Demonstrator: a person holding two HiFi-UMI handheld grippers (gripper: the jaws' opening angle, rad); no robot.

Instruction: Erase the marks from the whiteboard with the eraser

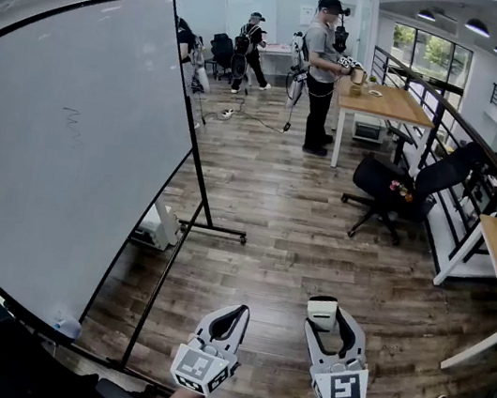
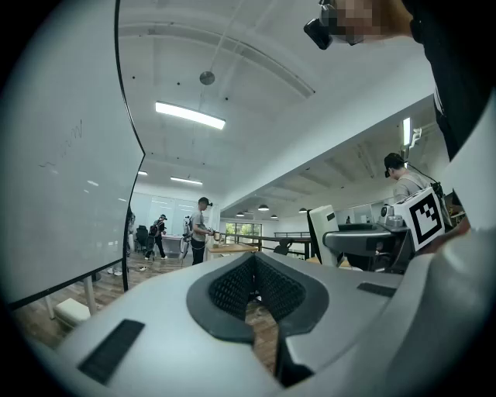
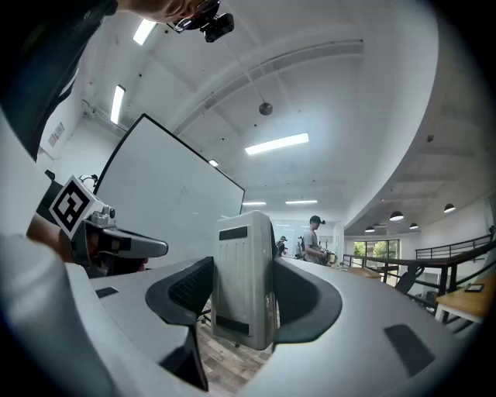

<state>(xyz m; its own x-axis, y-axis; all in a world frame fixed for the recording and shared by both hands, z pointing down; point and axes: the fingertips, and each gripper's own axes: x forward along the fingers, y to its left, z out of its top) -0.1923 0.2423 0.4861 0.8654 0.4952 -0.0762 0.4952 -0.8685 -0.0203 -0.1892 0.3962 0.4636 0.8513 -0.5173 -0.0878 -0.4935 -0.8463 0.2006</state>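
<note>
Head view, looking steeply down over a wood floor point(image 1: 298, 240). The left gripper point(image 1: 229, 319) and the right gripper point(image 1: 331, 322) sit side by side at 6 o'clock, both pointing toward 12 o'clock and away from the board.

Left gripper view: the 2 ribbed pads point(image 2: 232, 288) meet at their tips and hold nothing.

Right gripper view: the jaws are clamped on the flat sides of a pale grey eraser point(image 3: 244, 279), which stands upright between them and rises above the jaw tips.

The whiteboard point(image 1: 68, 142) stands on a black frame and fills the 9 to 10 o'clock sector, well apart from both grippers. A faint squiggle, the marks point(image 1: 73, 124), lies near the middle of its surface.

At 12 o'clock a person point(image 1: 322, 63) stands at a wooden table point(image 1: 394, 105). A black office chair point(image 1: 403, 187) sits at 2 o'clock.
</note>
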